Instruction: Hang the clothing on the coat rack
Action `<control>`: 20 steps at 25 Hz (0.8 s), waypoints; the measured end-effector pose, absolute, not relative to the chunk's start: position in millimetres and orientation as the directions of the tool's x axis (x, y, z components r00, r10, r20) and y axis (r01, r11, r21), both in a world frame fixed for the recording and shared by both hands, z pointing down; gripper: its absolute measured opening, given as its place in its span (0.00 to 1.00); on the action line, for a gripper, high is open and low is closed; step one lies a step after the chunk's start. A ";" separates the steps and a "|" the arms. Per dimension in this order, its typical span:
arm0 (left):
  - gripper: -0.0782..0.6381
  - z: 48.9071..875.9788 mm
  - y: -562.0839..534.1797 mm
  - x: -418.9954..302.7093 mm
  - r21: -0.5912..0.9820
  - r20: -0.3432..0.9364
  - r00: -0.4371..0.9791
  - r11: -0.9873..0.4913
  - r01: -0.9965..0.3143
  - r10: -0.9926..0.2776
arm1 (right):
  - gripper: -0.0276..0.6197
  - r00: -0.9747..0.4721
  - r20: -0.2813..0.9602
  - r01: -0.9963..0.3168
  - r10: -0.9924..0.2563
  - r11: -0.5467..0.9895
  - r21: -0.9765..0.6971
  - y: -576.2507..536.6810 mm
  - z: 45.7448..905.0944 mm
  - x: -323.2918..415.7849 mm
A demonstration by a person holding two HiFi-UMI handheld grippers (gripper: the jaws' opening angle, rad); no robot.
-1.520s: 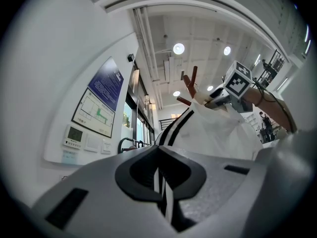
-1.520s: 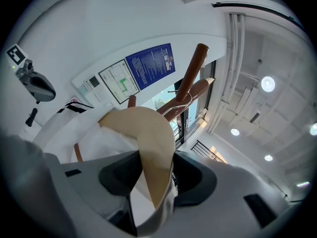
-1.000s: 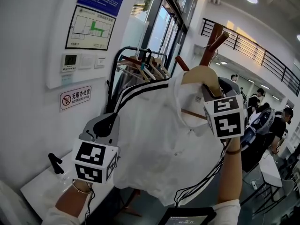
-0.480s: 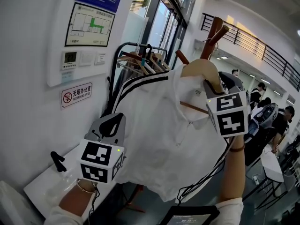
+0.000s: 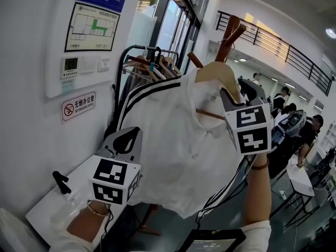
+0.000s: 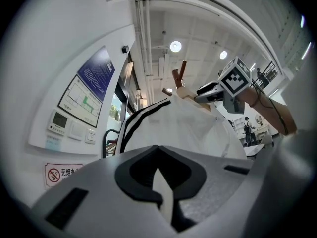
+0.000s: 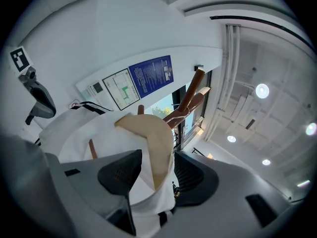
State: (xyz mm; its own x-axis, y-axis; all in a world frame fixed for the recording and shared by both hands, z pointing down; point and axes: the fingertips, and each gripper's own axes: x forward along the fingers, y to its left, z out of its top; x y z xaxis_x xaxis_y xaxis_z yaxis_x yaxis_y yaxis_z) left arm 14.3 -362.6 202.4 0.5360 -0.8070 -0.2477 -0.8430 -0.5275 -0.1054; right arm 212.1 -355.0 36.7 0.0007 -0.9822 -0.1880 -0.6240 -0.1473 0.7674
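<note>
A white shirt (image 5: 173, 140) with black stripes hangs on a pale wooden hanger (image 5: 218, 75) up against the brown pegs of the coat rack (image 5: 228, 33). My right gripper (image 5: 231, 96) is raised at the hanger's right shoulder. Its jaws are opening around the hanger (image 7: 148, 138) and the cloth over it, and a thin gap shows at the right pad. My left gripper (image 5: 127, 136) is lower on the left, shut on a fold of the shirt's side, seen as a white strip between the jaws in the left gripper view (image 6: 159, 180).
A black clothes rail (image 5: 152, 62) with several hangers stands behind the shirt by the window. A white wall with signs (image 5: 79, 101) is at the left and a white counter (image 5: 58, 201) is below it. People and desks (image 5: 307, 140) fill the right.
The shirt and hanger have stayed by the rack pegs. My left gripper has crept a little to the right with the cloth. The view has shifted slightly.
</note>
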 end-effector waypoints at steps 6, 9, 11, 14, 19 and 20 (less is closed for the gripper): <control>0.11 209.2 -361.7 19.8 -0.092 -0.241 0.557 -0.553 -0.828 -0.794 | 0.39 -0.003 -0.221 -0.621 -0.975 -0.171 0.765 -351.9 45.2 205.8; 0.11 215.5 -364.8 19.8 -0.073 -0.232 0.564 -0.564 -0.823 -0.793 | 0.39 -0.015 -0.248 -0.635 -0.969 -0.183 0.751 -346.2 47.2 203.9; 0.11 218.9 -366.7 21.1 -0.060 -0.229 0.570 -0.573 -0.817 -0.789 | 0.39 -0.032 -0.277 -0.649 -0.960 -0.191 0.736 -339.5 47.1 198.9; 0.11 222.9 -367.5 25.1 -0.051 -0.229 0.581 -0.587 -0.808 -0.781 | 0.39 -0.053 -0.322 -0.654 -0.945 -0.211 0.727 -326.4 46.9 189.1; 0.11 228.6 -366.7 33.5 -0.034 -0.236 0.602 -0.613 -0.790 -0.763 | 0.35 -0.042 -0.344 -0.654 -0.938 -0.235 0.719 -308.9 54.5 190.8; 0.11 229.2 -366.7 34.9 -0.031 -0.239 0.606 -0.617 -0.786 -0.759 | 0.33 -0.031 -0.345 -0.658 -0.938 -0.241 0.714 -306.4 57.6 194.3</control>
State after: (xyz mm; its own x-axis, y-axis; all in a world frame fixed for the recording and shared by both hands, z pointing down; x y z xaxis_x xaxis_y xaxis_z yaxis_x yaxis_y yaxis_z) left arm 34.9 -366.7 229.2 0.6055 -0.7590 -0.2392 -0.7860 -0.6174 -0.0308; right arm 194.3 -306.4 57.6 -0.0308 -0.9381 -0.3451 -0.6577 -0.2409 0.7137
